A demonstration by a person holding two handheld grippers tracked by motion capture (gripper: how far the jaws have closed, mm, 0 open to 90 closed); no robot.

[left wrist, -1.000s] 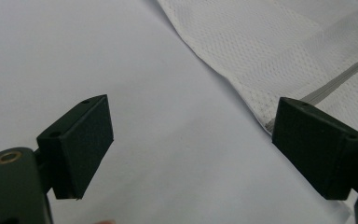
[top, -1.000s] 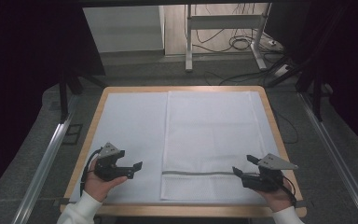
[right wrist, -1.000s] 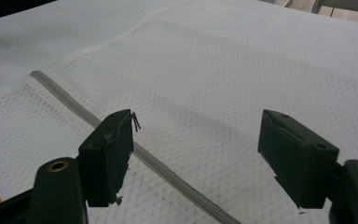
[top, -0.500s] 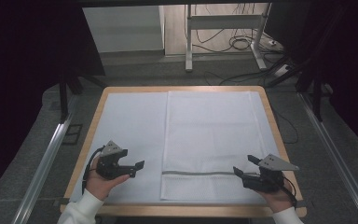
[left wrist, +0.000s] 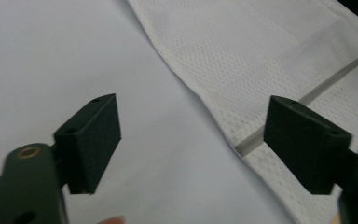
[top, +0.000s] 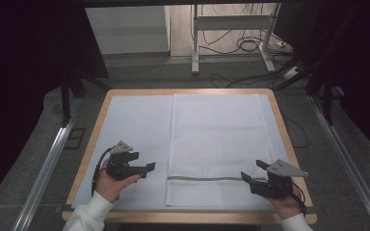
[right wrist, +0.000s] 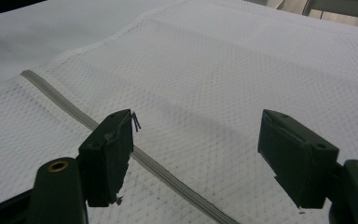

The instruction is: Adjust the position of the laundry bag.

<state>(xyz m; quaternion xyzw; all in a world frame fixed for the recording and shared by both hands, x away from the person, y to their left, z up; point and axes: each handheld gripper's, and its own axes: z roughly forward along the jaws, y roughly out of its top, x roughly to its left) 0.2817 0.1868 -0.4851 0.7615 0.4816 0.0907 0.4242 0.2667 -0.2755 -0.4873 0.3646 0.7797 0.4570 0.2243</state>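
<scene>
A white waffle-weave towel [top: 217, 139] lies flat on the table, with a grey stripe [top: 204, 178] across its near end. My left gripper [top: 150, 167] hovers over the white sheet just left of the towel's left edge, pointing right. Its jaws have just been closing a little but stand open with nothing between them. In the left gripper view the gripper [left wrist: 191, 135] faces the towel [left wrist: 261, 56] edge and the stripe [left wrist: 326, 86]. My right gripper [top: 250, 170] is at the towel's right edge near the stripe, open. In the right gripper view the gripper [right wrist: 196, 149] hangs above the towel [right wrist: 223, 70] and stripe [right wrist: 74, 114].
The table has a wooden rim [top: 96, 125] and a white sheet [top: 135, 125] under the towel. Metal rails [top: 48, 163] run along both sides on the floor. A desk frame with cables [top: 250, 43] stands beyond the far edge.
My left gripper has edged slightly right toward the towel's edge. The right gripper and the towel have not moved.
</scene>
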